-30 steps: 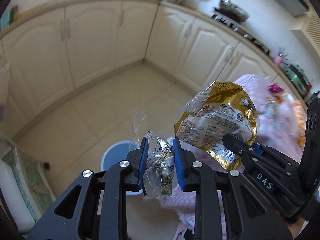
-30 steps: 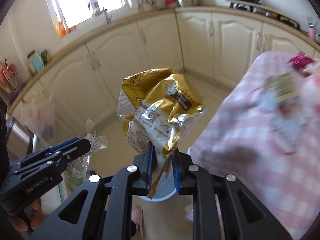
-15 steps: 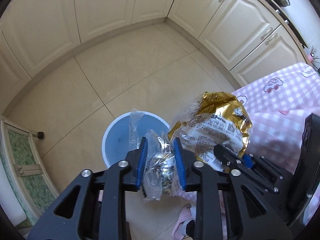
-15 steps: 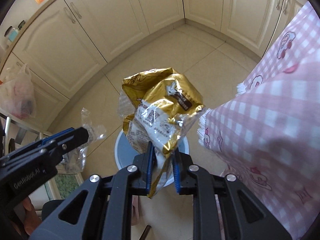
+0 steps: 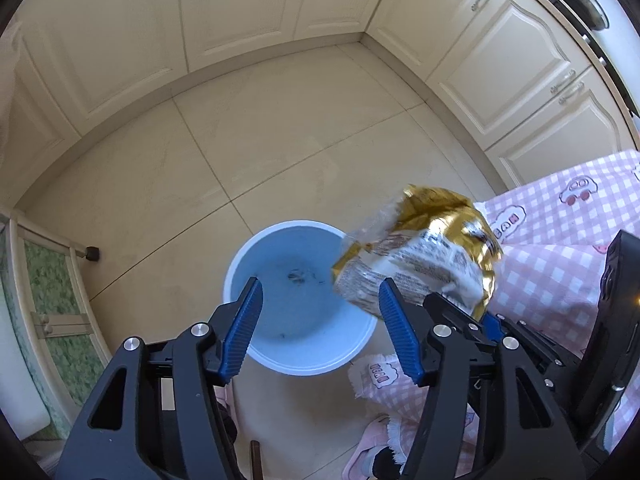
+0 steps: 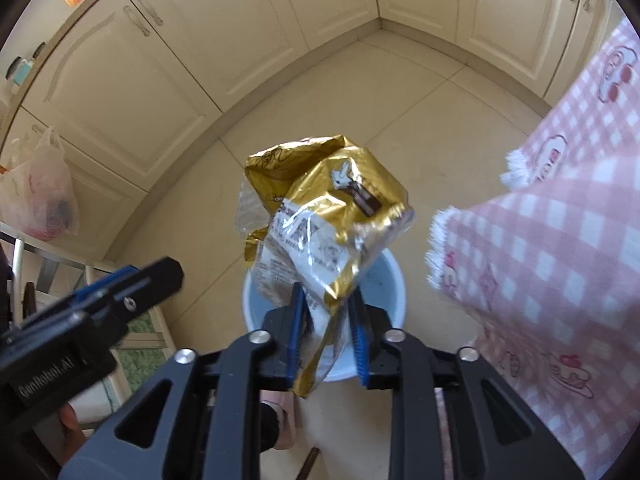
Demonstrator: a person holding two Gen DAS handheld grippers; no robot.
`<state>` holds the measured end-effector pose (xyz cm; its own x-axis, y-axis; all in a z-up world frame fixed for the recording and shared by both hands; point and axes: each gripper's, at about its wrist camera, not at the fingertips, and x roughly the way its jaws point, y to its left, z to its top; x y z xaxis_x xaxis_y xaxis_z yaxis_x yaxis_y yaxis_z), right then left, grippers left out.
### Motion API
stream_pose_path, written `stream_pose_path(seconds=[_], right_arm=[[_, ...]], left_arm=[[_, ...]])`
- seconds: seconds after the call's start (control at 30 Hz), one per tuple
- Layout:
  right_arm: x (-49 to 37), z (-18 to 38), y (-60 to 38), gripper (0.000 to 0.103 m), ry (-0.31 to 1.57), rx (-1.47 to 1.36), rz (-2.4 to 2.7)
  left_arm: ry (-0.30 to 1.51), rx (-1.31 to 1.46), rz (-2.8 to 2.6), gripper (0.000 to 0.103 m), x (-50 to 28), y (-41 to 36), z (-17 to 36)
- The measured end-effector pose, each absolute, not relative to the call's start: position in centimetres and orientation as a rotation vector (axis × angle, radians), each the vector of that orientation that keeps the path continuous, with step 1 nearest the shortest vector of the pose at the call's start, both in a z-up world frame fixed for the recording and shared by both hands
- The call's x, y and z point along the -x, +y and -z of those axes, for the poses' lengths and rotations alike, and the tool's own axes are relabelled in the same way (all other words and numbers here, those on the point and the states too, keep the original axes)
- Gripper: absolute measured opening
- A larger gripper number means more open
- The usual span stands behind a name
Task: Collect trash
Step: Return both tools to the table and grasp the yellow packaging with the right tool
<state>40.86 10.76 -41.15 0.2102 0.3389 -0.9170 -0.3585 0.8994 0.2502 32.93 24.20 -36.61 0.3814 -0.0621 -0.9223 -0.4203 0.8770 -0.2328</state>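
Pink checked cloth [image 6: 560,264] hangs at the right, its fringed edge near the pale blue bin [image 5: 304,300] on the tiled floor [image 5: 280,140]; cream cabinets [image 5: 200,20] stand beyond. The left gripper [image 5: 320,326] is over the bin, its fingers spreading with nothing between them. The right gripper [image 6: 326,336] is easing apart, the gold snack bag [image 6: 324,216] between its fingers, above the bin. Only the right view shows a plastic bag [image 6: 38,196] hanging far left; only the left shows dark scraps [image 5: 300,275] inside the bin.

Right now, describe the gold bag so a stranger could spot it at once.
Find the pale blue bin on the tiled floor beside the pink checked cloth. Just above it hangs the gold bag, crumpled foil with a white printed panel, the only shiny thing there.
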Motion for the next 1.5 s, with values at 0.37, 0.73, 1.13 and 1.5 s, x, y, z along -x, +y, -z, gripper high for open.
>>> stream_pose_path(seconds=[0.37,0.73,1.13,1.5], right_arm=[[-39.9,36.3,10.5,0.044,1.178,0.024,-0.487],[-34.8,21.8,3.1,0.047,0.857,-0.011,-0.423],[-27.7,12.3,-15.9,0.053,0.59,-0.101,-0.117],[-25.9,16.6,-31.9,0.057,0.702,-0.161,0.192]], left_arm=[[1.082,0.483,-0.234,0.059,-31.2,23.6,32.1],[0.815,0.394,-0.095,0.063,-27.2,17.8,19.1],[0.683,0.209,0.221,0.07,-25.9,2.1,10.9],[0.73,0.116,0.304,0.072,-26.8,-6.1,11.8]])
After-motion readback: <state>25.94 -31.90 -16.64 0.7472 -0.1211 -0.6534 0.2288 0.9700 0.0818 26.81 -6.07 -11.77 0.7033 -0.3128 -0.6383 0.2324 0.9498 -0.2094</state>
